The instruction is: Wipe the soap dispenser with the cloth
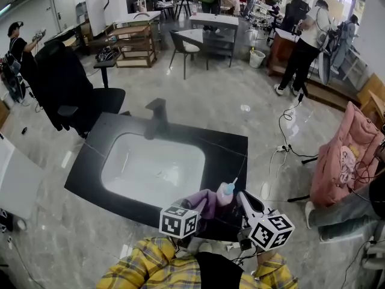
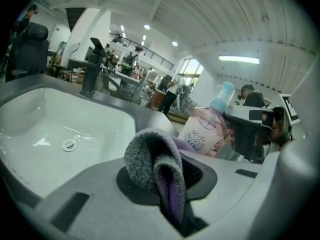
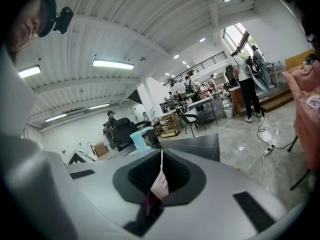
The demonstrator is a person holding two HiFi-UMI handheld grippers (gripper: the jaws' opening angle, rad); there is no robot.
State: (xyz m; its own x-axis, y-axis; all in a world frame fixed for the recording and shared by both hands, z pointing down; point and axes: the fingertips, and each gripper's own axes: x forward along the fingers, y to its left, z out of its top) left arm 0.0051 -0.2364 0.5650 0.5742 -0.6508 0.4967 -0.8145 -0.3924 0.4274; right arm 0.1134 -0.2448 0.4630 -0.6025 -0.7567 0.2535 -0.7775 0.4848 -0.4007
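Observation:
The soap dispenser (image 1: 226, 191), a pink bottle with a pale blue pump, stands at the near right of the black counter (image 1: 228, 152); it also shows in the left gripper view (image 2: 204, 132). My right gripper (image 1: 241, 197) is shut at the bottle's right side, and a thin pink-white sliver of the bottle (image 3: 160, 180) shows between its jaws. My left gripper (image 1: 192, 208) is shut on a grey and purple cloth (image 2: 156, 166), bunched just left of the bottle (image 1: 201, 199). I cannot tell whether the cloth touches the bottle.
A white sink basin (image 1: 153, 168) with a black faucet (image 1: 157, 117) fills the counter's middle. A black office chair (image 1: 75, 92) stands at the far left. A pink heap (image 1: 346, 158) and floor cables (image 1: 287, 138) lie to the right. People stand far back.

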